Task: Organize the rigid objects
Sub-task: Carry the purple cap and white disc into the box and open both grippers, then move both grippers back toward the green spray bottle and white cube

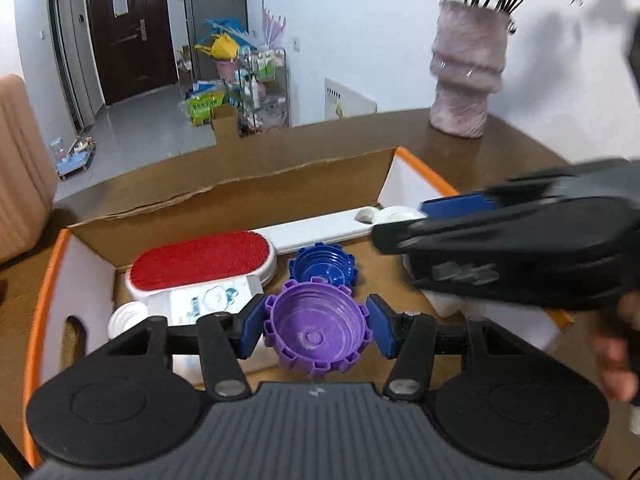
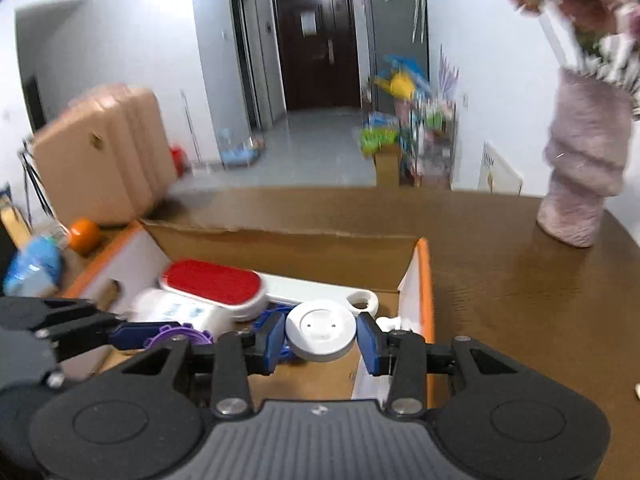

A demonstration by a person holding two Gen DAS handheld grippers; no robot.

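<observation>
**Trainee:** What did you see me carrying there?

**Coach:** Your left gripper [image 1: 317,326] was closed on the purple cap [image 1: 318,330], its blue pads pressing the toothed rim from either side, open face up. Your right gripper [image 2: 320,340] was clamped on the white round disc [image 2: 321,330] in the same manner. You held both over the cardboard box [image 1: 248,196], not yet let go.

**Trainee:** And what lay below?

**Coach:** The red-faced brush [image 1: 204,262] lay along the far wall with its white handle [image 1: 324,230]. A blue cap [image 1: 322,266] sat just beside it, and a white labelled pack [image 1: 208,300] lay near the left end.

**Trainee:** How should I have finished the step?

**Coach:** My view is that you were right to keep each piece level. You needed to lower the purple cap onto bare floor next to the blue one, like beside like. You had to part the jaws only once it rested. Your two grippers were close together, so I would have set one down first to avoid a knock.
</observation>
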